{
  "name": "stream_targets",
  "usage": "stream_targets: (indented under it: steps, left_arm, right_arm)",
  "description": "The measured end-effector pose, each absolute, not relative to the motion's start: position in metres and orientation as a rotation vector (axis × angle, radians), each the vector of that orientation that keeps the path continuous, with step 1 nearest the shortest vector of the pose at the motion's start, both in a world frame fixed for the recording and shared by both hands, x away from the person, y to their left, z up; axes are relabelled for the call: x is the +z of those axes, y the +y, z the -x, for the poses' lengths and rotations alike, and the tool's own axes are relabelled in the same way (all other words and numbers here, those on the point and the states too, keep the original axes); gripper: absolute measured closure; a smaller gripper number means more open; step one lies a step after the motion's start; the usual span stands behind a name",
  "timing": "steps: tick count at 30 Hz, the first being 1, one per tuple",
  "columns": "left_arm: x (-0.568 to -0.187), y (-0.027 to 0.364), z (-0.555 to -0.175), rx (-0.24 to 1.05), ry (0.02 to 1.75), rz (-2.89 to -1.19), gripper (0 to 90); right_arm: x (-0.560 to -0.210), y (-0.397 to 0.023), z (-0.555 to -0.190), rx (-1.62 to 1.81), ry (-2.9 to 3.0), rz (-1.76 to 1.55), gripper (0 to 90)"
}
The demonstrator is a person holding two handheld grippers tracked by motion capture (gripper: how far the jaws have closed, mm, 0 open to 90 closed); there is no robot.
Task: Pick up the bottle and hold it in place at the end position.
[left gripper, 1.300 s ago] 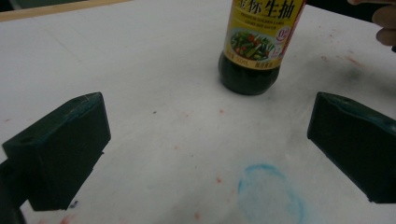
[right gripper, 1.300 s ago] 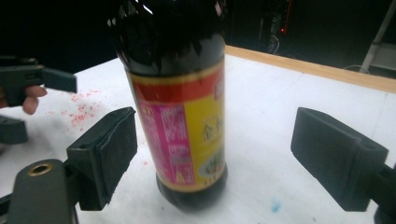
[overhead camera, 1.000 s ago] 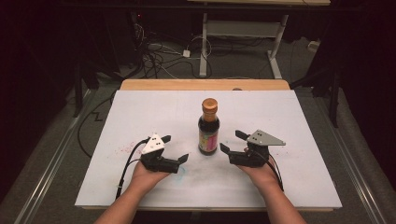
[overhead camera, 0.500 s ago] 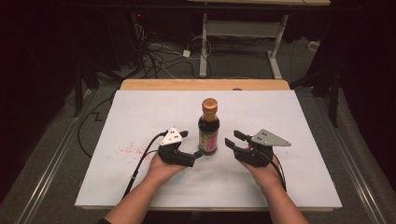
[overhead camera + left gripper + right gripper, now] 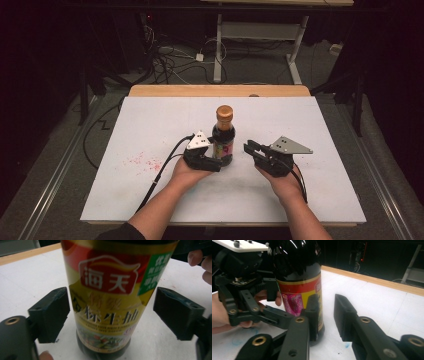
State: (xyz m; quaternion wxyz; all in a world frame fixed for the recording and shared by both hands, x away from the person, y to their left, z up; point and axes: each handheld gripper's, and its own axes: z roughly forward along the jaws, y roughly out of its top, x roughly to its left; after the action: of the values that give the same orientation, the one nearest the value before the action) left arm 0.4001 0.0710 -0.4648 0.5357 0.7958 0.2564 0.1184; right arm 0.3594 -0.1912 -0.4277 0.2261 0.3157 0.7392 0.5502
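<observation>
From the high view, a dark sauce bottle (image 5: 223, 136) with an orange-brown cap stands upright near the middle of the white table (image 5: 150, 130). The left tool (image 5: 209, 159) sits right at the bottle's base on its left side, its grey plate tilted upward and its black cable (image 5: 160, 170) trailing back toward the table's near edge. The right tool (image 5: 253, 150) rests to the bottle's right, apart from it, with its 2 jaws pointing toward the bottle. Faint red specks (image 5: 140, 161) mark the table left of the left hand.

In the left gripper view, the bottle (image 5: 110, 297) stands between the 2 jaws, which are spread wide, each with a gap to the yellow and red label, so nothing is clamped. Fingers (image 5: 201, 262) of the other hand show at the upper right.

In the right gripper view, the right tool (image 5: 327, 312) has its jaws set narrow with a small empty gap between them. The bottle (image 5: 299, 290) stands just beyond the left jaw, and the left tool (image 5: 265, 303) reaches around the bottle's far side.
</observation>
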Motion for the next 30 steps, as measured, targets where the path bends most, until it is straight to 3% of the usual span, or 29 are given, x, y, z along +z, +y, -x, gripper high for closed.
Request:
stream_targets:
  steps: [17, 30]
  left_arm:
    - [-0.466, 0.071, -0.403, 0.298, 0.601, -1.879, 26.0]
    - [-0.468, 0.07, -0.401, 0.331, 0.592, -1.875, 27.9]
  right_arm:
    - [-0.417, -0.184, -0.364, 1.529, 2.026, -0.844, 84.4]
    - [-0.401, -0.176, -0.365, 1.545, 2.01, -0.789, 90.0]
